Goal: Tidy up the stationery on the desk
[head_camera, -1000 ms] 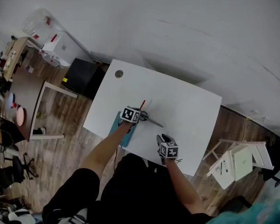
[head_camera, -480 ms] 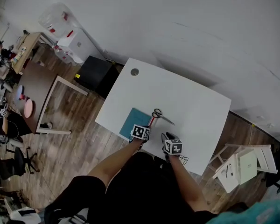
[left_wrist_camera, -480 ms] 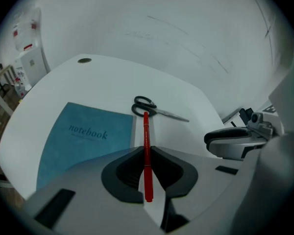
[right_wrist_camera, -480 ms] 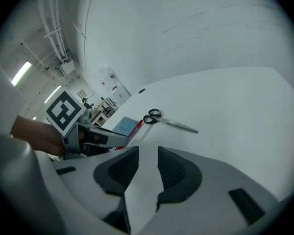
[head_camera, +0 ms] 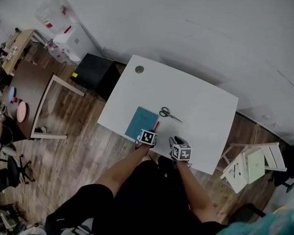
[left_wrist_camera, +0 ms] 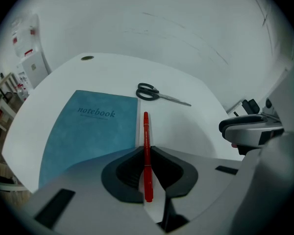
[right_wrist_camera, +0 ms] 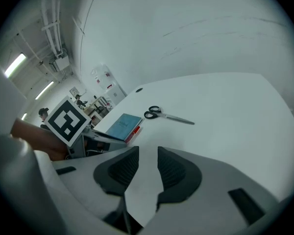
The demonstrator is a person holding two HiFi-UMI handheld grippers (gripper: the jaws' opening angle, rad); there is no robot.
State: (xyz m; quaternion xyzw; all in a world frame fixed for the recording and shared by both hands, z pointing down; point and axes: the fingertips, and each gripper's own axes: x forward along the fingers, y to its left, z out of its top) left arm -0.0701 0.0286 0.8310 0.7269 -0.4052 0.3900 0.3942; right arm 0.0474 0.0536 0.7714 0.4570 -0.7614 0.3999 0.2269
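Observation:
My left gripper (left_wrist_camera: pixel 146 153) is shut on a red pen (left_wrist_camera: pixel 146 146), which sticks out forward over the white desk (head_camera: pixel 201 102), near its front edge. The pen's tip lies beside the right edge of a teal notebook (left_wrist_camera: pixel 90 129) that lies flat on the desk. Black-handled scissors (left_wrist_camera: pixel 159 94) lie closed farther in, past the pen's tip. In the head view the left gripper (head_camera: pixel 152 132) sits just right of the notebook (head_camera: pixel 141 122). My right gripper (right_wrist_camera: pixel 148 163) hovers open over bare desk at the front edge, with nothing between its jaws.
A round cable grommet (head_camera: pixel 139 69) marks the desk's far left corner. A black cabinet (head_camera: pixel 92 72) stands left of the desk and a white folding chair (head_camera: pixel 252 164) to its right. A brown table (head_camera: pixel 27 89) is farther left on the wooden floor.
My left gripper has drawn back from beside the scissors toward the desk's front edge, carrying the red pen. The notebook is now uncovered. The right gripper stays near the front edge.

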